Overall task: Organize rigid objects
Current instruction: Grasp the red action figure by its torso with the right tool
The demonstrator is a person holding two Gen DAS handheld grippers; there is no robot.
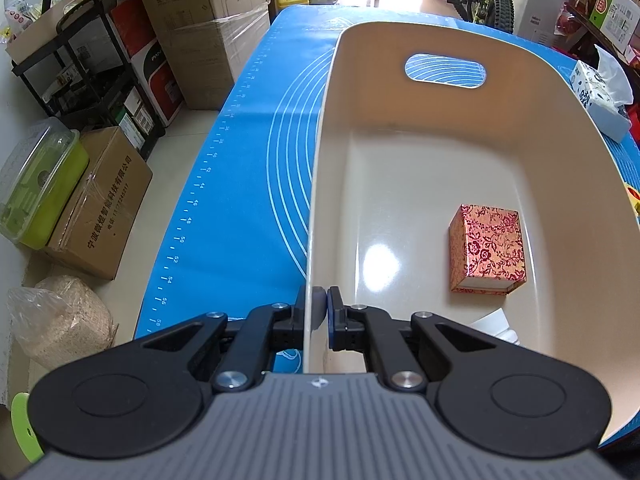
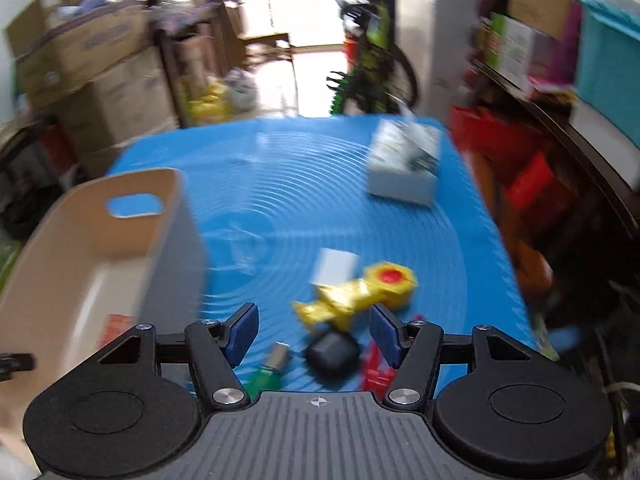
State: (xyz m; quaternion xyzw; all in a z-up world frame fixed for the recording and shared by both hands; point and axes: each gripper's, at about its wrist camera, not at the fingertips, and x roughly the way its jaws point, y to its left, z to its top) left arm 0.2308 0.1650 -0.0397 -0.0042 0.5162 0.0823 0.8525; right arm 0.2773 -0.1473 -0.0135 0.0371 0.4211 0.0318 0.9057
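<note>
- Looking along the left tongs (image 1: 322, 307): the two pads are closed narrow on the near left wall of the cream bin (image 1: 500, 64), one pad outside the wall and one inside, pinching it.
- Bin sits on the blue mat (image 1: 240, 168) covering the surface; oval handle slot in its far wall shows the mat behind.
- Inside the bin: one red-and-gold floral box (image 1: 488, 250) on the floor, toward the near right; a white item (image 1: 494, 320) partly hidden by the tongs' arm, identity not clear.
- Tissue box (image 1: 596, 96) stands on the mat beyond the bin's right wall, at the far right.
- Off the surface, left: stacked cardboard boxes (image 1: 100, 208) and a green lidded container (image 1: 36, 188) on the floor.

- Right wrist view is motion-blurred. Right tongs (image 2: 314, 330) stand wide, pads well apart, nothing between them and nothing touched.
- Bin (image 2: 120, 216) appears at the left of this view, the floral box just visible inside near the bottom edge.
- Loose items on the mat (image 2: 256, 168) ahead of the tongs: yellow toy piece with a red centre (image 2: 360, 292), small white box (image 2: 336, 266) just beyond it, black rounded item (image 2: 332, 354) nearest the tongs, green piece (image 2: 268, 376) near left, red piece (image 2: 376, 372) near right.
- Tissue box (image 2: 404, 168) sits far right on the mat, well apart from the loose items.
</note>
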